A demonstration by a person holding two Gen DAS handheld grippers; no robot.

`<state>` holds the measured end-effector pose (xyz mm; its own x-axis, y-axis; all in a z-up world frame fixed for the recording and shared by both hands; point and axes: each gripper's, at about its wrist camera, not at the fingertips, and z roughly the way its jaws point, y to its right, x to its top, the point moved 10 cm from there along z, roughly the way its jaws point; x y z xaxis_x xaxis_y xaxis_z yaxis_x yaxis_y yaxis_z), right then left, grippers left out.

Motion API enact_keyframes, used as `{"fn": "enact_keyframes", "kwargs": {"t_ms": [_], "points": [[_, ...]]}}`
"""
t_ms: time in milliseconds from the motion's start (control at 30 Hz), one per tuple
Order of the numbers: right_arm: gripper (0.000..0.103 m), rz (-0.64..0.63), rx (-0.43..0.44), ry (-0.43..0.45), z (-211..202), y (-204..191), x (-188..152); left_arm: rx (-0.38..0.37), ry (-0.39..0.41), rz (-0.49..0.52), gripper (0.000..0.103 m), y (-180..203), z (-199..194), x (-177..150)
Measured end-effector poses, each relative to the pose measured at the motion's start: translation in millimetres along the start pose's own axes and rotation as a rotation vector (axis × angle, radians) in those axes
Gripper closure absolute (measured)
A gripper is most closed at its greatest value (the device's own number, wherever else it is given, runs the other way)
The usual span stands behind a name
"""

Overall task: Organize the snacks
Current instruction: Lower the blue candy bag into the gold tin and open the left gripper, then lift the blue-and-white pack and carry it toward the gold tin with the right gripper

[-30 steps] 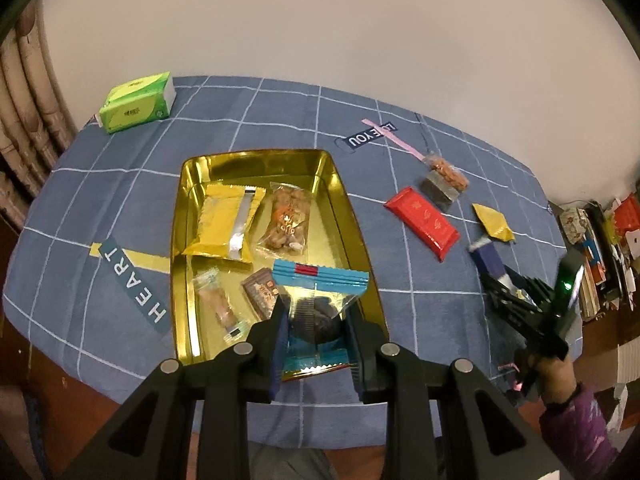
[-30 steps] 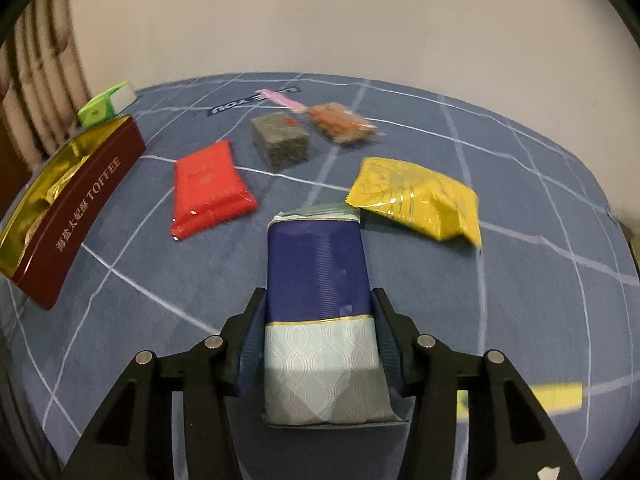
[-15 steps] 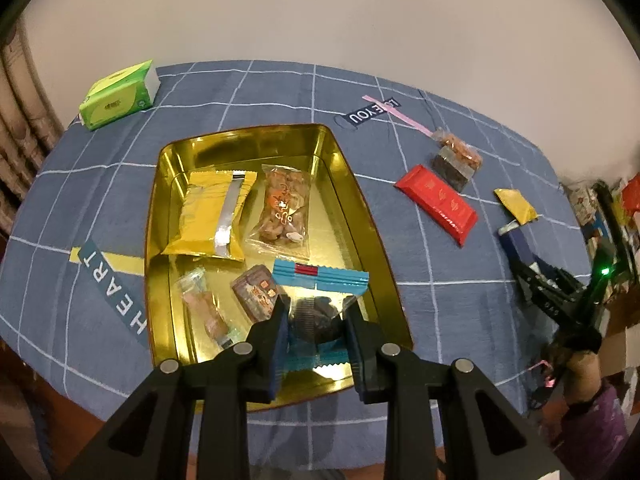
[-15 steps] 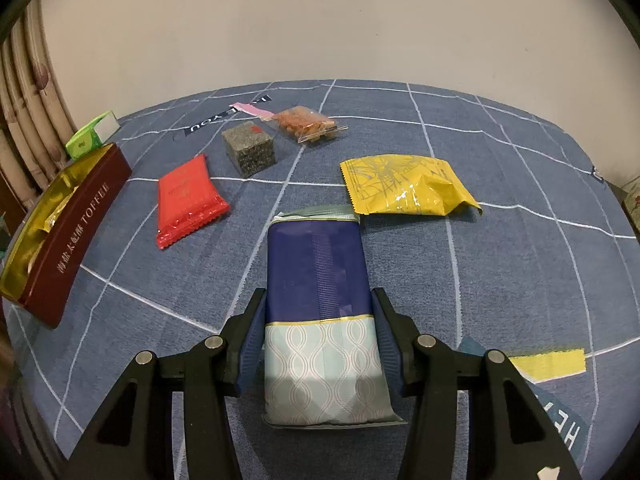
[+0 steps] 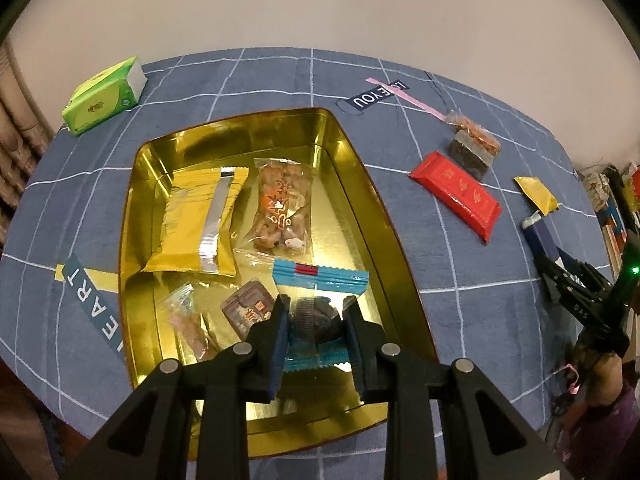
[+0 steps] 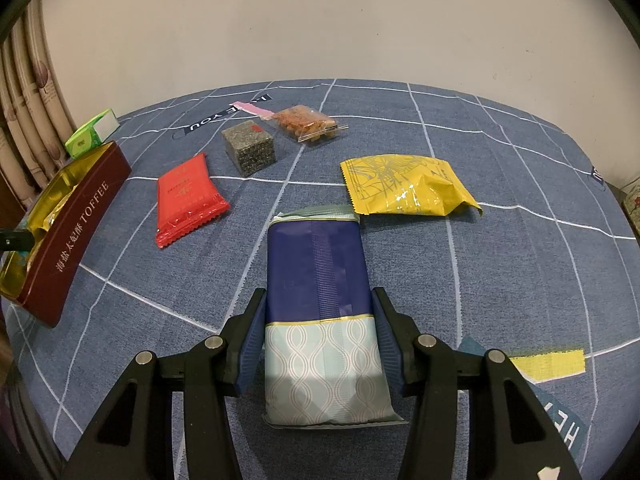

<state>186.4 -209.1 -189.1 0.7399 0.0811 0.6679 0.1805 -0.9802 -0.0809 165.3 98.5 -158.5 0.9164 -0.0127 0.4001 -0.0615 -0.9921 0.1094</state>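
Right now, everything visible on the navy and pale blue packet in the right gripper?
The navy and pale blue packet is a glossy, sealed rectangular pouch: ribbed navy upper part, thin gold line, pale wave-patterned lower part, crimped grey-green far end. It lies lengthwise between the right gripper's blue-padded fingers, which press its long sides. Its far end nearly meets the yellow packet. Whether it is lifted off the blue checked tablecloth is unclear.

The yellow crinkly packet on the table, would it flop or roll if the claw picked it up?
The yellow packet would probably bend some: its foil looks thin and creased. It looks puffy, so likely light for its size. Rolling seems unlikely, since it lies flat on the tablecloth. The shiny wrap might slip.
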Motion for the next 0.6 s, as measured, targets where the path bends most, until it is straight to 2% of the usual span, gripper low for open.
{"fn": "enact_keyframes", "kwargs": {"t_ms": [267,367,600], "points": [[0.055,0.0,-0.001,0.0,0.0,0.0,-0.1,0.021,-0.009,0.003,0.075,0.9,8.1,1.7],[0.055,0.001,0.001,0.0,0.2,-0.3,-0.1,0.035,-0.009,-0.003,0.065,-2.3,8.9,2.3],[0.055,0.001,0.0,0.0,0.3,-0.6,0.0,0.09,0.025,-0.008,0.063,-10.7,0.7,6.1]]}}
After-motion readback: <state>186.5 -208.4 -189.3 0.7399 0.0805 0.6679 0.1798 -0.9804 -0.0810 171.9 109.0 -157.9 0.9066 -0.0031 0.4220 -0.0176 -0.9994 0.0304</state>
